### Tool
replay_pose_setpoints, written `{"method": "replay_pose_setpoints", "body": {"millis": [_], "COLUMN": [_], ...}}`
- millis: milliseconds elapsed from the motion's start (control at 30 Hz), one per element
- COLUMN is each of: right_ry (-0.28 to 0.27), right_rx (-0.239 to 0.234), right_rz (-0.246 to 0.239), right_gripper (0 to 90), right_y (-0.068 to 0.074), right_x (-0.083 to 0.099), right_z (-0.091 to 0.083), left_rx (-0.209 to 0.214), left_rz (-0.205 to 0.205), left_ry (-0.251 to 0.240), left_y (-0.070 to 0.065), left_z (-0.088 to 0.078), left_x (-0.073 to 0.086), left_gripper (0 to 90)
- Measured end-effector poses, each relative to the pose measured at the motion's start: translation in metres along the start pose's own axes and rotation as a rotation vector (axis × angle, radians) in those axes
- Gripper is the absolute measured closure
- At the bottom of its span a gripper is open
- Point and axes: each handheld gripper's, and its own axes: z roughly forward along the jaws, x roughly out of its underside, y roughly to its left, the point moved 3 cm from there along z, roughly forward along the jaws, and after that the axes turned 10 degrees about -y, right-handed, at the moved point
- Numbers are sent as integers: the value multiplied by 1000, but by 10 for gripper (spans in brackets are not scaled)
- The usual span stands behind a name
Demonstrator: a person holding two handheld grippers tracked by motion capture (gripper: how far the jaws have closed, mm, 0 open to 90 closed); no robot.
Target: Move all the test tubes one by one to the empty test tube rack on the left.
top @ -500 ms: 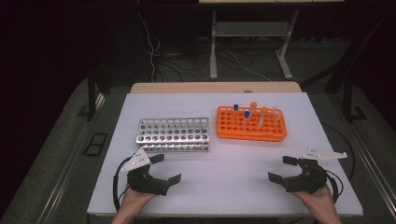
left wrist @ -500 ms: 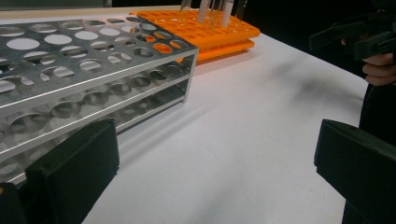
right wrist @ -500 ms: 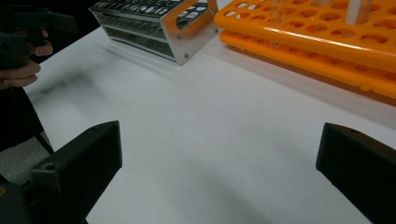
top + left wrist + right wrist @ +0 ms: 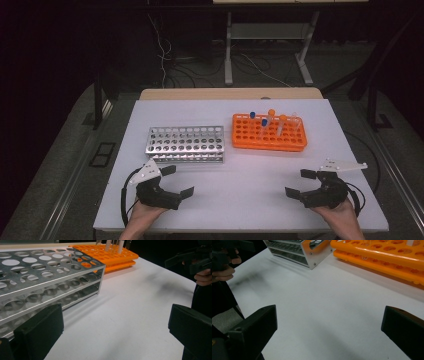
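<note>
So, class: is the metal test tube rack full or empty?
Empty. In the high view and the left gripper view, every visible hole of the metal rack is bare; the tubes stand in the orange rack.

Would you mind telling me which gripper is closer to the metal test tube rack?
The left. The left gripper sits just in front of the metal test tube rack, by its near left corner. The right gripper is off to the rack's right, nearer the orange rack.

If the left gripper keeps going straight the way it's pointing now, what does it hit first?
Probably bare table first; the left gripper stands open and aims past the metal rack's corner. Farther along sits the orange rack, though depth is unclear.
</note>
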Motion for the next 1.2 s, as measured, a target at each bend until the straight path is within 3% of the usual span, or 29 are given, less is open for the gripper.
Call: {"method": "replay_pose_setpoints", "body": {"millis": [467, 1200], "right_ry": [47, 88], "right_rx": [4, 5], "right_rz": [2, -7], "right_gripper": [0, 0], "right_y": [1, -7], "right_x": [-1, -29], "right_z": [4, 4], "left_rx": [-16, -14], "left_rz": [-21, -24], "left_ry": [-11, -5], "left_y": [4, 4], "left_z": [-4, -3], "left_x": [1, 2], "left_gripper": [0, 0]}}
